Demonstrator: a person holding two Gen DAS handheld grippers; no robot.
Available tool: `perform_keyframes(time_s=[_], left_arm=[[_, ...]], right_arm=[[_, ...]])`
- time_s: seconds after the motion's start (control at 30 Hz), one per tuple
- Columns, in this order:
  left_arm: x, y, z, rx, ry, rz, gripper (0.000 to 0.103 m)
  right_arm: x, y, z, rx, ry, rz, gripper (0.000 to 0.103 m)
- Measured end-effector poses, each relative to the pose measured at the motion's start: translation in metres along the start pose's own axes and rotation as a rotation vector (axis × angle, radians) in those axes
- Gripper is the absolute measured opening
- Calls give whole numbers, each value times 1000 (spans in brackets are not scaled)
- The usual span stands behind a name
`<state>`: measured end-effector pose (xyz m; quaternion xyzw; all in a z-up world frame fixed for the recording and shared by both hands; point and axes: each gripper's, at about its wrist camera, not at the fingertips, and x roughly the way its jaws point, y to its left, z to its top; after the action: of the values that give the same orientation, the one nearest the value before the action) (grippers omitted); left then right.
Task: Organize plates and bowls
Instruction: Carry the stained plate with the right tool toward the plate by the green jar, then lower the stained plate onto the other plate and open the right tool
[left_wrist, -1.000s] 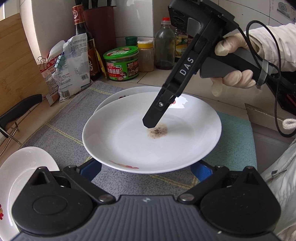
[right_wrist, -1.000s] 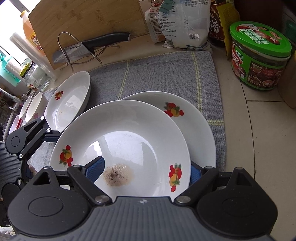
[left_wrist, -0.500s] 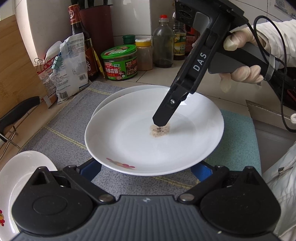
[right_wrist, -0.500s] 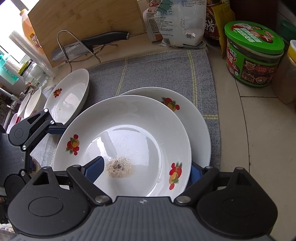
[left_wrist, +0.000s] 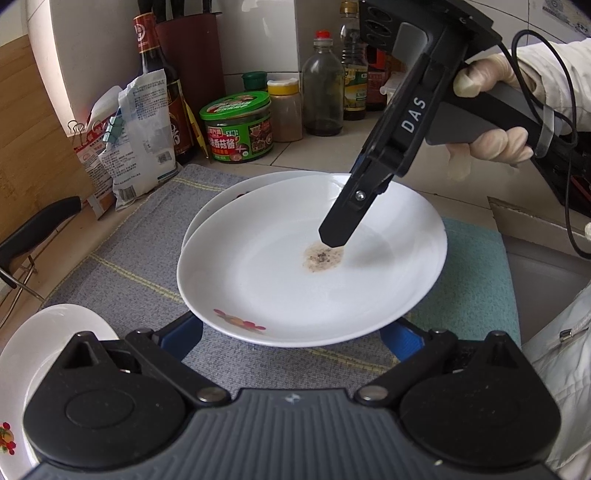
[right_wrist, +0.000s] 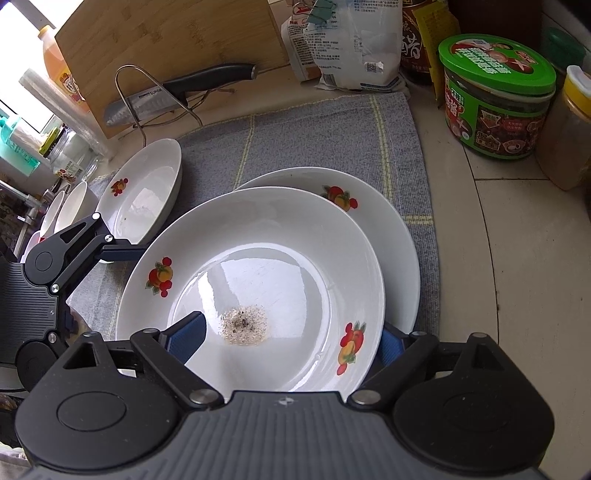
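A white plate with fruit prints and a crumb stain (right_wrist: 258, 258) lies tilted on a second plate (right_wrist: 391, 236) on the grey cloth (right_wrist: 314, 140). My right gripper (right_wrist: 290, 338) is open and straddles the plate's near rim: one blue finger (right_wrist: 188, 332) is inside, just above the stain, and the other is outside, below the rim. In the left wrist view that inner finger (left_wrist: 343, 221) hangs over the stain. My left gripper (left_wrist: 291, 334) is open, its fingers spread under the stained plate's (left_wrist: 295, 288) opposite rim. A third plate (right_wrist: 144, 195) and bowls (right_wrist: 70, 206) sit to the left.
A knife on a wire rack (right_wrist: 184, 92) and a cutting board (right_wrist: 166, 44) stand behind the cloth. A green-lidded jar (right_wrist: 495, 103), bags and bottles line the back wall. A teal cloth (left_wrist: 476, 277) and the sink edge (left_wrist: 546, 280) lie to the right.
The right gripper has drawn back a little across the plate, its inner finger now at the stain's far edge. The stained plate has barely shifted. The left gripper stays put.
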<state>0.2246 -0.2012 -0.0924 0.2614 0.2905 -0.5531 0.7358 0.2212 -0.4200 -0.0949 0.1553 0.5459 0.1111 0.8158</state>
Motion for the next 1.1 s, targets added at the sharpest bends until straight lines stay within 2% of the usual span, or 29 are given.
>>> perform_keyframes(time_s=[0.3, 0.67, 1.1], left_arm=[[-4, 2, -3, -1, 13, 5, 101], [-4, -2, -3, 4, 13, -1, 102], [-10, -6, -7, -1, -3, 3, 102]], right_arm=[[-3, -1, -2, 30, -7, 17, 96], [-7, -7, -1, 100, -10, 58, 102], [-17, 0, 0, 90, -3, -4, 102]])
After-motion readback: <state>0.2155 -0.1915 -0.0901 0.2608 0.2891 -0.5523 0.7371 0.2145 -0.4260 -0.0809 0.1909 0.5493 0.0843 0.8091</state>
